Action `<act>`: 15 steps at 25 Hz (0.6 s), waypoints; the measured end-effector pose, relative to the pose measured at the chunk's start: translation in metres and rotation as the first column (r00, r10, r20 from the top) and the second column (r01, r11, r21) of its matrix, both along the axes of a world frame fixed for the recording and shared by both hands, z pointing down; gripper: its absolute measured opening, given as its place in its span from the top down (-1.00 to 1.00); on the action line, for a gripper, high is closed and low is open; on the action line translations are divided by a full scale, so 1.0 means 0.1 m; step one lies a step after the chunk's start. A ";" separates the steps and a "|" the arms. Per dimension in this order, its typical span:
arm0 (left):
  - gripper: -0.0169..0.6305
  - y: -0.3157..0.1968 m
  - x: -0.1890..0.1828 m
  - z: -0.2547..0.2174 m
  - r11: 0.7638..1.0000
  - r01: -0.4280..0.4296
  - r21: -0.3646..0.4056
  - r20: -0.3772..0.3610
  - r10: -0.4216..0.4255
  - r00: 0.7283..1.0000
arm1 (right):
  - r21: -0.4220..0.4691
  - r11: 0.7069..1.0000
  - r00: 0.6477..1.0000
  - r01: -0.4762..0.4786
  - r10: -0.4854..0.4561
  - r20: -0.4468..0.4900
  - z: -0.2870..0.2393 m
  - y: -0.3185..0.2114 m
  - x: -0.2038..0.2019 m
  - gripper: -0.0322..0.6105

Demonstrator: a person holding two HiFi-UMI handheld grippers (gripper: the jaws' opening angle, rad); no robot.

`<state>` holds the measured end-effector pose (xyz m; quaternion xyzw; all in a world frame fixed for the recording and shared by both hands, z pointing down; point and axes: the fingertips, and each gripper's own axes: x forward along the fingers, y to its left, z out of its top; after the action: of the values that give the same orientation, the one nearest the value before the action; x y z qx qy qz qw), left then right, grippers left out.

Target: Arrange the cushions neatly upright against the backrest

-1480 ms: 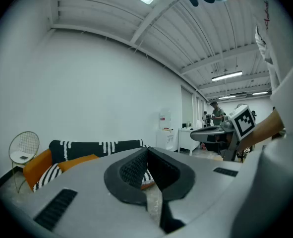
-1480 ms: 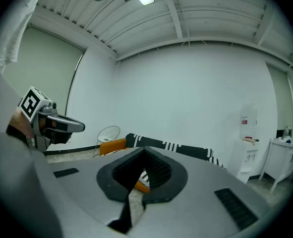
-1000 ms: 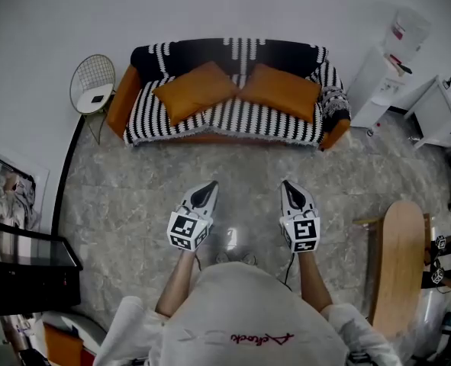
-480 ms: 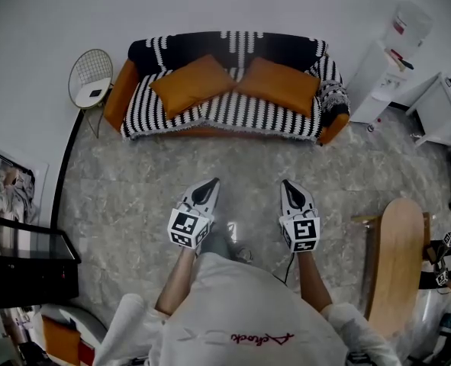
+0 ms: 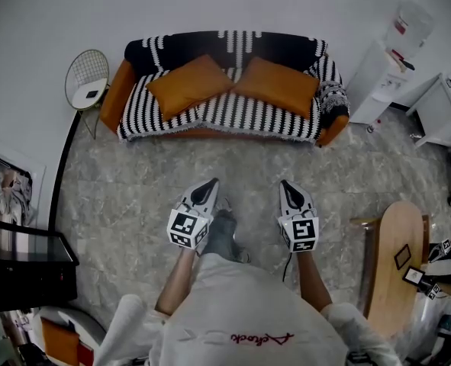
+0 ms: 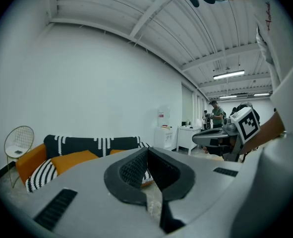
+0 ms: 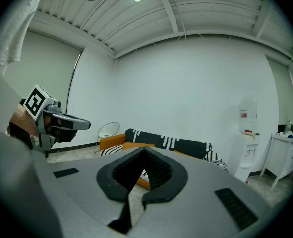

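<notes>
Two orange cushions lie flat on the seat of a sofa (image 5: 223, 118) covered with a black-and-white striped throw: the left cushion (image 5: 188, 85) and the right cushion (image 5: 277, 86). They meet near the sofa's middle. The sofa stands against the far wall, well ahead of both grippers. My left gripper (image 5: 209, 184) and right gripper (image 5: 288, 184) are held side by side over the floor, both shut and empty, pointing toward the sofa. In the left gripper view the left cushion (image 6: 73, 160) shows past the shut jaws.
A round wire side table (image 5: 88, 78) stands left of the sofa. A white water dispenser (image 5: 389, 56) and a white cabinet (image 5: 442, 113) stand at the right. A wooden table (image 5: 397, 261) is near my right. A dark glass cabinet (image 5: 23, 269) is at the left. Marble floor (image 5: 133, 189) lies between.
The sofa has shifted slightly up and left in the head view as the person steps forward. The grippers keep their places in the picture, both staying shut.
</notes>
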<state>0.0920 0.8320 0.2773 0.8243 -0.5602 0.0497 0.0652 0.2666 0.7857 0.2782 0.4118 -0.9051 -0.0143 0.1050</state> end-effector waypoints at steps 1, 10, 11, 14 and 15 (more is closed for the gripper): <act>0.86 -0.05 0.00 0.01 1.000 -0.001 -0.001 -0.001 0.001 1.000 | -0.002 1.000 1.000 0.000 0.000 -0.001 0.01 -0.05 -0.01 0.81; 0.86 -0.75 -0.15 0.06 1.000 -0.017 -0.001 -0.014 0.017 1.000 | 0.004 1.000 1.000 -0.012 0.012 -0.022 0.03 -0.71 -0.15 0.81; 0.86 -0.84 -0.18 0.07 1.000 -0.019 -0.002 -0.016 0.019 1.000 | 0.004 1.000 1.000 -0.014 0.014 -0.025 0.03 -0.79 -0.17 0.81; 0.86 -1.13 -0.27 0.09 1.000 -0.028 0.000 -0.023 0.028 0.999 | 0.003 1.000 0.999 -0.020 0.020 -0.032 0.05 -1.07 -0.27 0.81; 0.86 -1.22 -0.30 0.09 1.000 -0.031 0.000 -0.025 0.031 0.999 | 0.004 1.000 0.999 -0.022 0.022 -0.035 0.05 -1.16 -0.31 0.81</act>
<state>0.0620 0.7097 0.2866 0.8333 -0.5466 0.0406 0.0718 0.2361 0.6693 0.2835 0.4215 -0.8986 -0.0219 0.1201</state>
